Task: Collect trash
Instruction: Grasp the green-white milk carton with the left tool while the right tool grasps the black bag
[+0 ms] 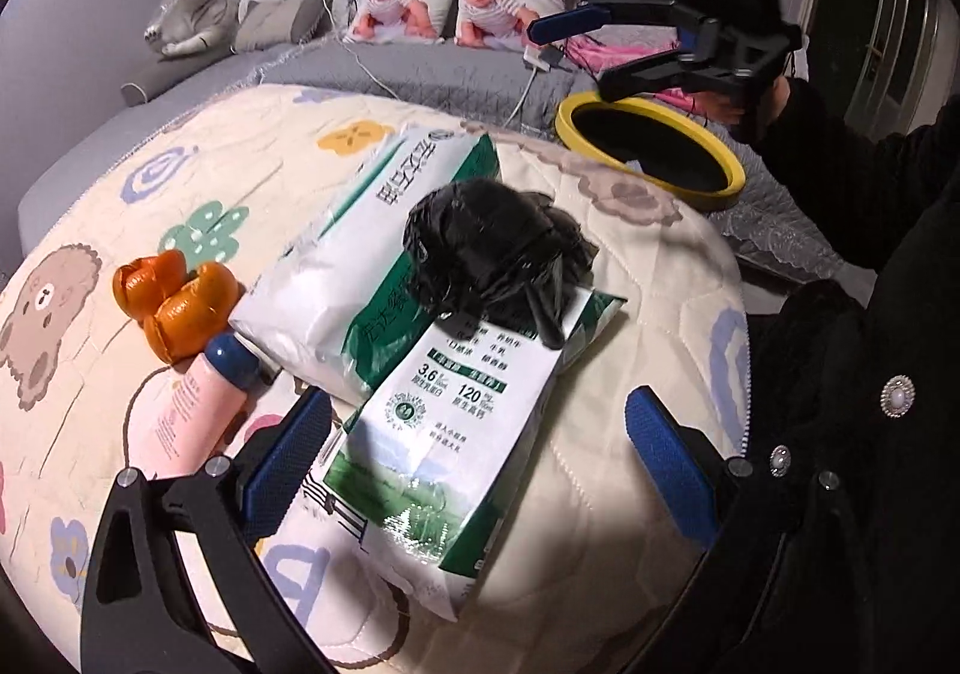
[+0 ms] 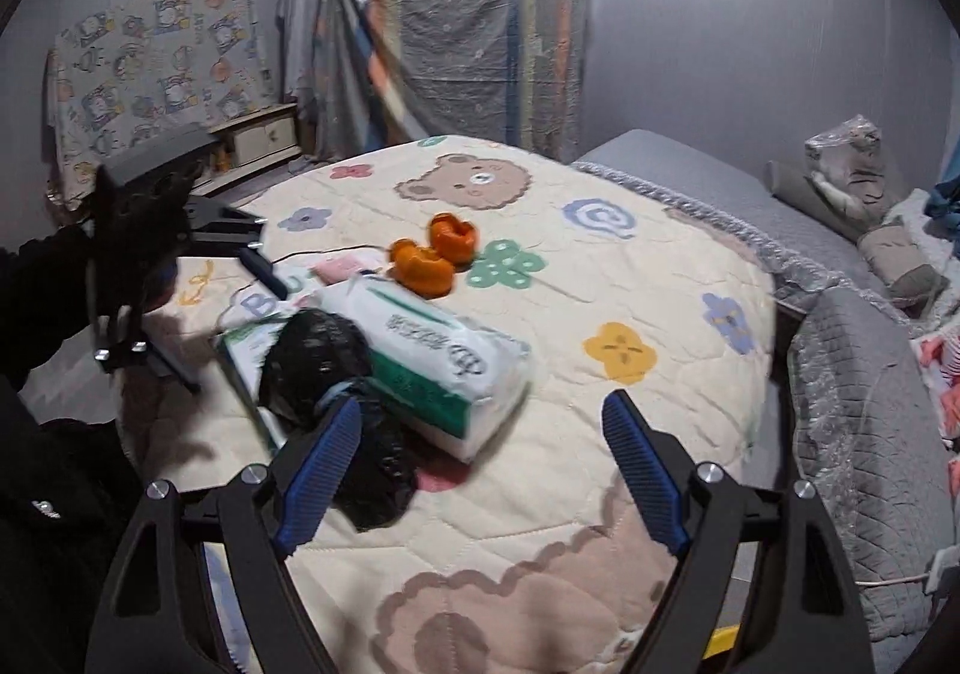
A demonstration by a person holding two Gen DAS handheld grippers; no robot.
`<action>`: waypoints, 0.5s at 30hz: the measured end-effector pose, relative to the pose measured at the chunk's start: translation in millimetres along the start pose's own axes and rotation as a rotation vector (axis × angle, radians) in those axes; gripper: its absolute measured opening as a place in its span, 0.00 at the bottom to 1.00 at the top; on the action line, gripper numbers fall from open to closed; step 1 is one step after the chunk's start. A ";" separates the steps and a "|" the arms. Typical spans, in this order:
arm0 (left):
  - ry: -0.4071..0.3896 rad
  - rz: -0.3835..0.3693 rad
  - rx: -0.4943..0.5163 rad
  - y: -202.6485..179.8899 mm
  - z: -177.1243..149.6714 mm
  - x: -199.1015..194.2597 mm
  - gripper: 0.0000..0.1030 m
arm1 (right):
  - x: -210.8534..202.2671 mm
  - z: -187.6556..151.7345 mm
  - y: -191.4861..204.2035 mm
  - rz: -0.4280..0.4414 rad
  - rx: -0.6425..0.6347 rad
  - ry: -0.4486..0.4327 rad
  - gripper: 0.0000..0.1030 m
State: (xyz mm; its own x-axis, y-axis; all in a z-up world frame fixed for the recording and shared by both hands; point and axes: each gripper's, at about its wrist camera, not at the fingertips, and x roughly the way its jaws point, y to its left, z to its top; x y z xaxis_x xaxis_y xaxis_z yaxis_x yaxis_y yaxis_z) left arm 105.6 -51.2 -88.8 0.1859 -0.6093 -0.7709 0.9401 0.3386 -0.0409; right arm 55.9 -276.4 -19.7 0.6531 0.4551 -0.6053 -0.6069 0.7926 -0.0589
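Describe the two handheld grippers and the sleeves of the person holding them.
Both the left gripper and right gripper have black angular frames with silver screws and two fingers faced with ribbed blue pads. The sleeves are black; the dark garment carries pearl-like buttons with sparkly rims. No cables show on the grippers.

Both views are dim and cool-toned, lit from indoor light overhead, with no window glow. Fisheye lenses bend the room strongly, and black vignettes fill every corner. In the left wrist view, the glossy green-and-white milk carton (image 1: 444,470) throws small glints, the crumpled black plastic bag (image 1: 492,260) shows speckled highlights, and a soft dark shadow pools on the cream cartoon-print quilt (image 1: 600,554) near the bottom. In the right wrist view, the white tissue pack (image 2: 444,368) and the bag look smeared by motion blur; the far wall stays fairly sharp.
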 end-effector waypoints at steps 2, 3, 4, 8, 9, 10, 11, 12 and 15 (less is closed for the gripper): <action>0.012 -0.001 0.009 0.2 0.5 3.3 0.91 | 4.5 2.4 16.6 0.035 -0.057 0.020 0.74; 0.018 -0.008 0.009 1.4 0.3 5.1 0.91 | 7.9 3.7 26.3 0.054 -0.091 0.033 0.71; 0.020 -0.012 0.006 2.7 0.0 5.9 0.91 | 10.1 4.2 32.4 0.067 -0.105 0.042 0.69; 0.027 -0.020 -0.006 8.2 0.9 9.8 0.91 | 33.6 9.7 54.1 0.138 -0.138 0.107 0.64; 0.029 -0.021 -0.011 9.8 1.2 11.1 0.91 | 41.2 10.1 57.3 0.145 -0.143 0.124 0.63; 0.032 -0.025 -0.016 11.3 1.7 12.7 0.91 | 48.2 10.6 58.8 0.153 -0.141 0.140 0.63; 0.035 -0.024 -0.021 12.8 2.1 14.8 0.91 | 54.3 10.4 59.9 0.155 -0.138 0.153 0.63; 0.039 -0.027 -0.022 13.6 2.2 16.4 0.90 | 58.3 10.6 61.7 0.155 -0.136 0.161 0.63; 0.053 -0.033 -0.019 15.6 2.8 21.5 0.82 | 71.9 13.1 64.7 0.173 -0.124 0.187 0.62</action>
State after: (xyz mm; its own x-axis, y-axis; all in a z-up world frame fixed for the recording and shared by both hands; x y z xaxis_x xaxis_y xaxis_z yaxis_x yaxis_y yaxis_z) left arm 125.1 -61.1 -104.2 0.1394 -0.5819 -0.8013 0.9398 0.3328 -0.0782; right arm 69.5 -187.1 -56.7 0.4470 0.4870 -0.7503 -0.7602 0.6489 -0.0316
